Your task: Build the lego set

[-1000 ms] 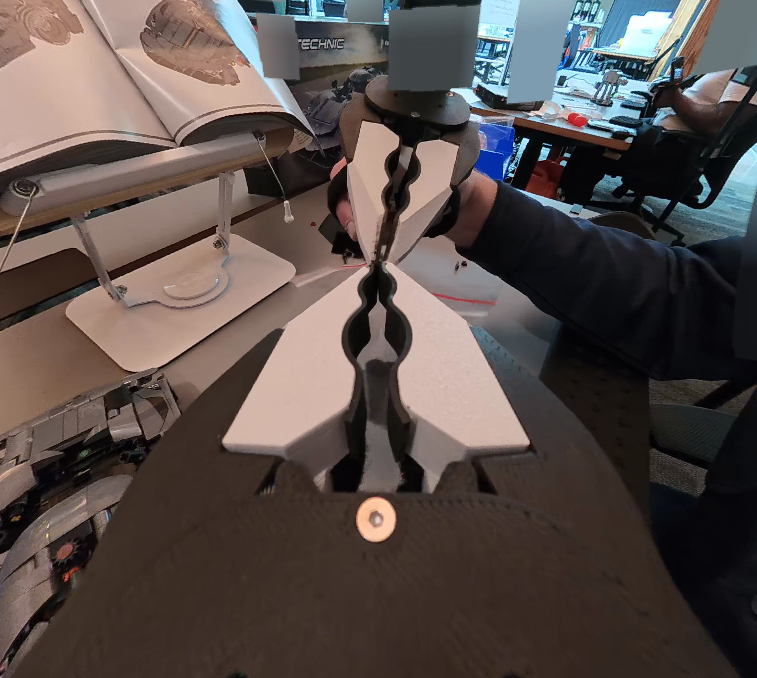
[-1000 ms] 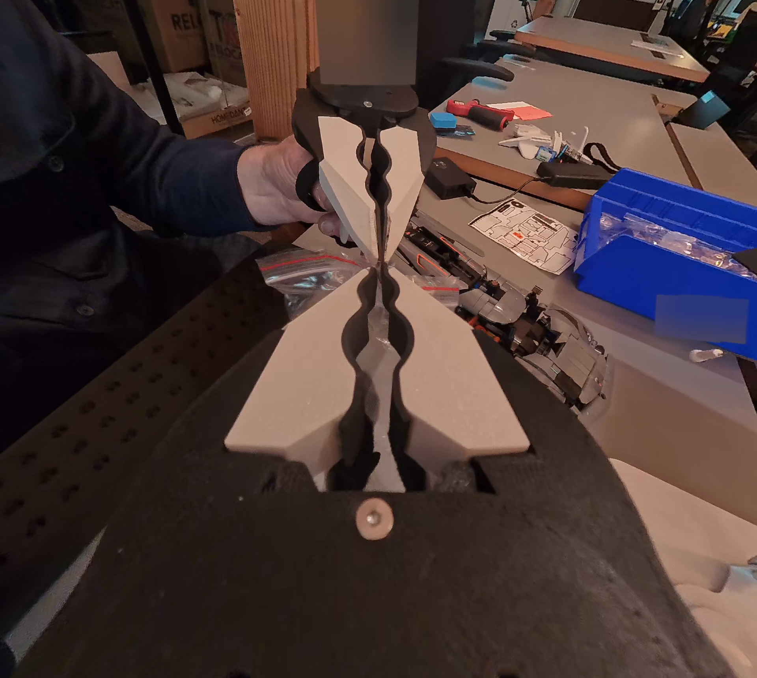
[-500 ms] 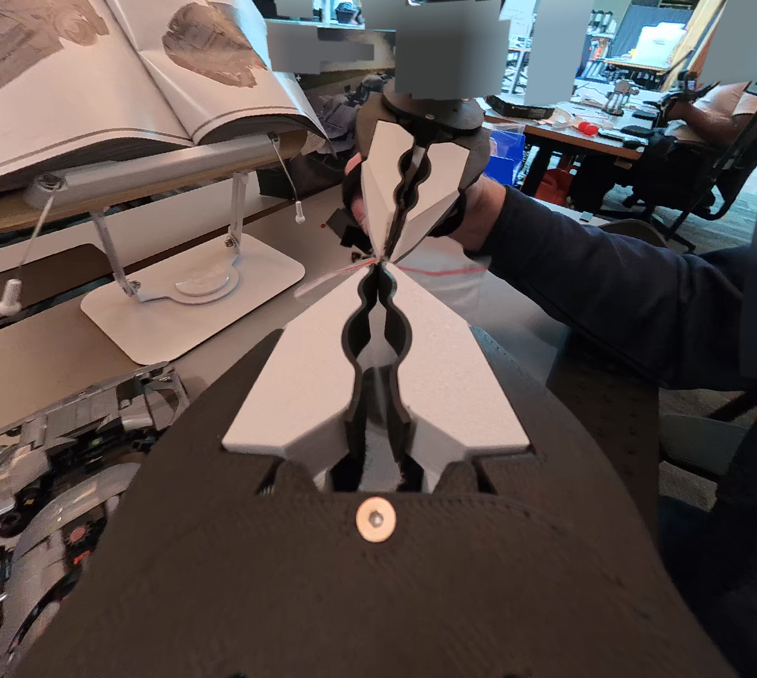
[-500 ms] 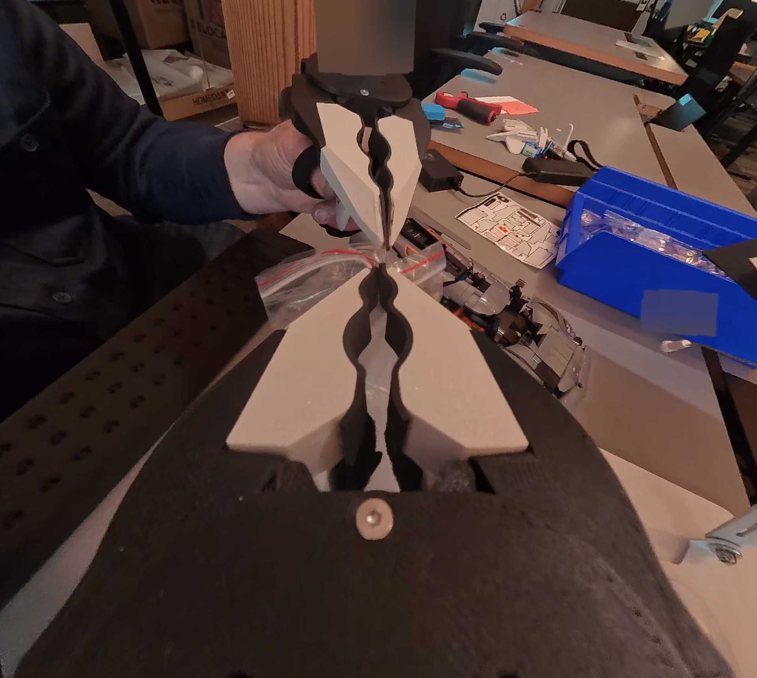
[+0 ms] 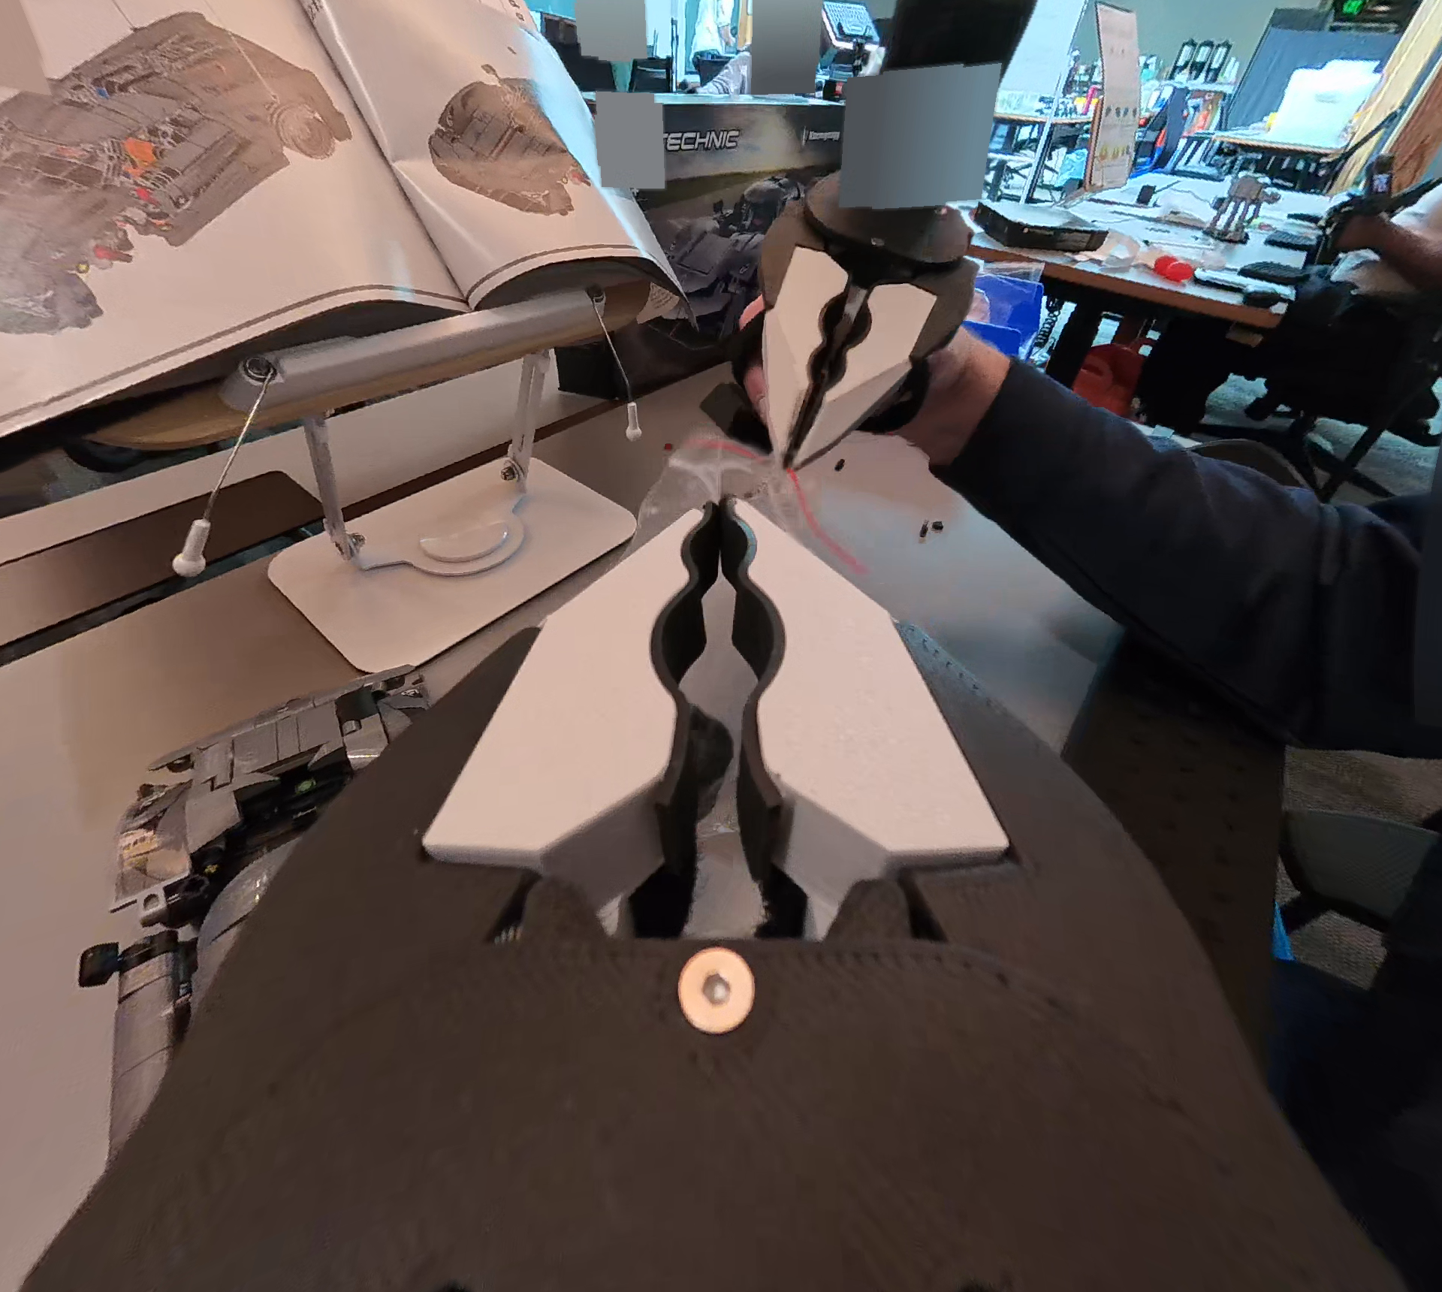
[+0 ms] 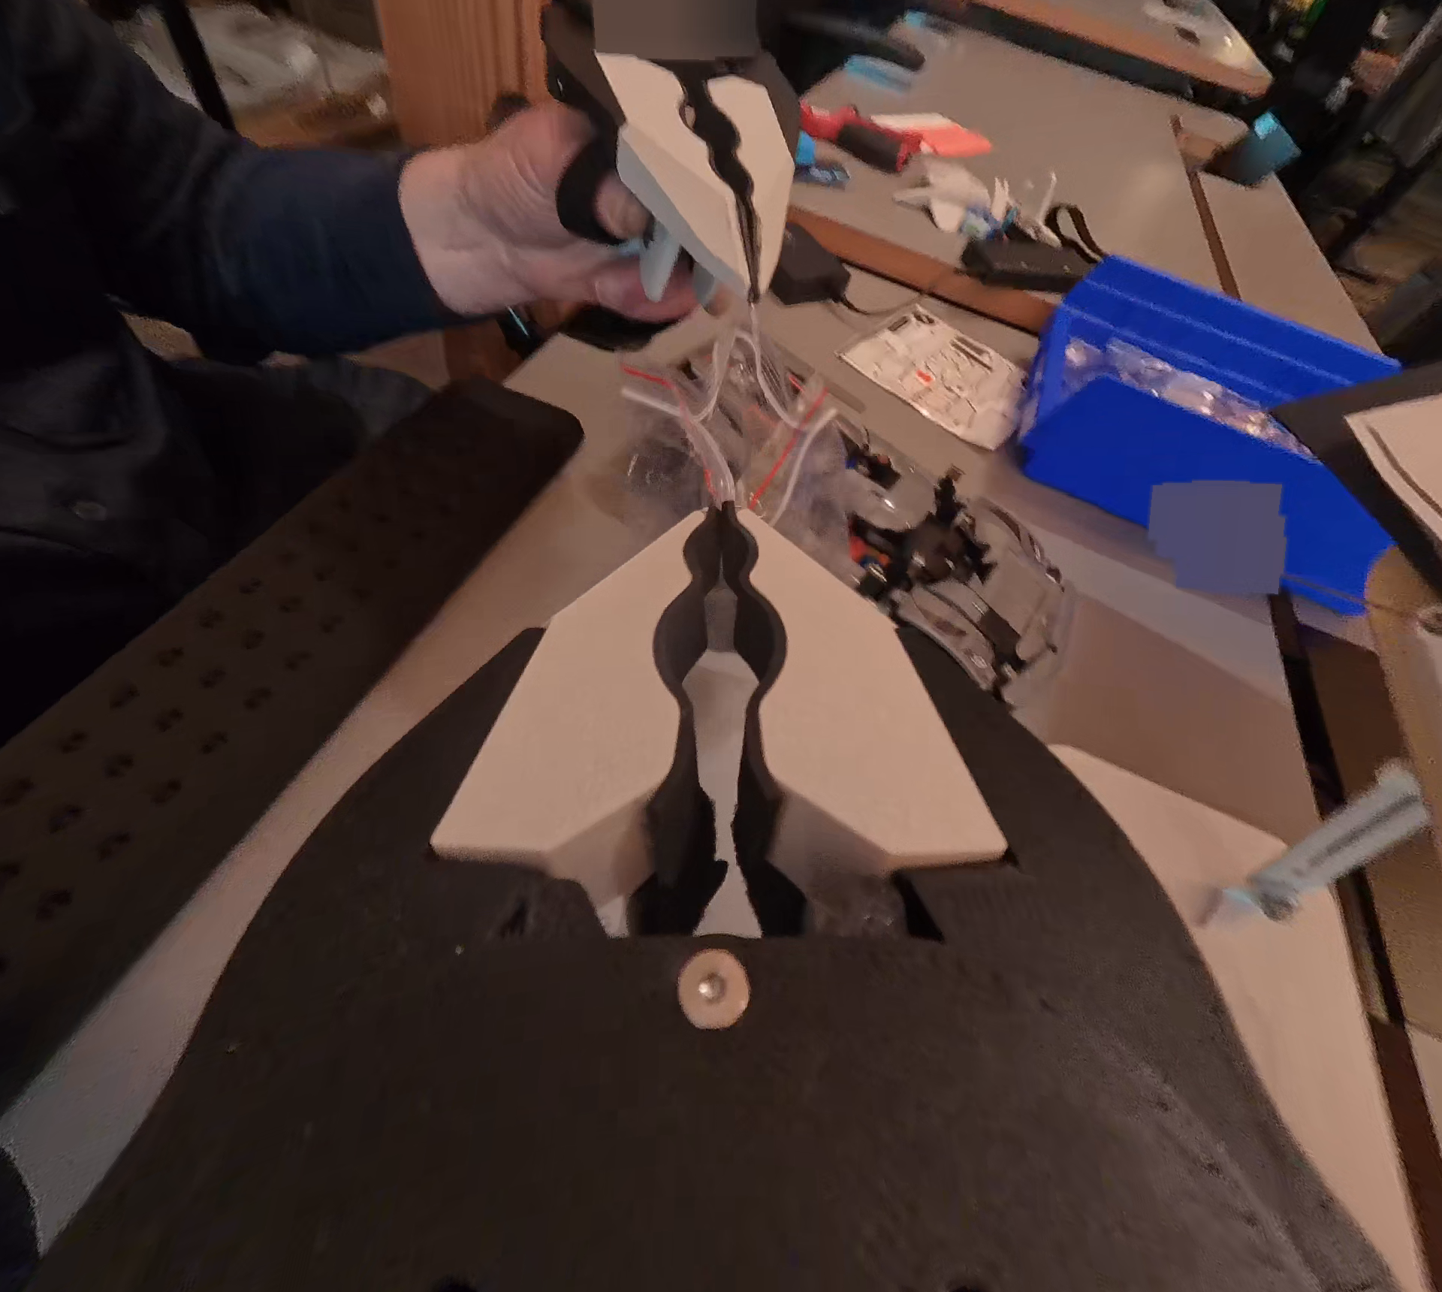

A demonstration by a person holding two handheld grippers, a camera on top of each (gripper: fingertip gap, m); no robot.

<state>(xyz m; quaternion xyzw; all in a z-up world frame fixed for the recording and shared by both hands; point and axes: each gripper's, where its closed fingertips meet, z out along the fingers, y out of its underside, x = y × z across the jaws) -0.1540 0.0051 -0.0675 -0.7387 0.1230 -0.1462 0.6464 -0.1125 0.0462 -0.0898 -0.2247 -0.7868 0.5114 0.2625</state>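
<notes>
My left gripper [image 5: 719,513] is pinched tight on one lip of the clear parts bag [image 6: 722,431], my right gripper [image 6: 722,515] is clamped on the other lip, tips facing, bag stretched between them (red seal line showing). The grey lego model [image 5: 257,771] sits on the table [image 5: 94,700] at eight o'clock of my left tongs

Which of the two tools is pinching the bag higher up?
The left tool, raised beside the hand, grips the clear bag's top; the right tool pinches lower.
</notes>
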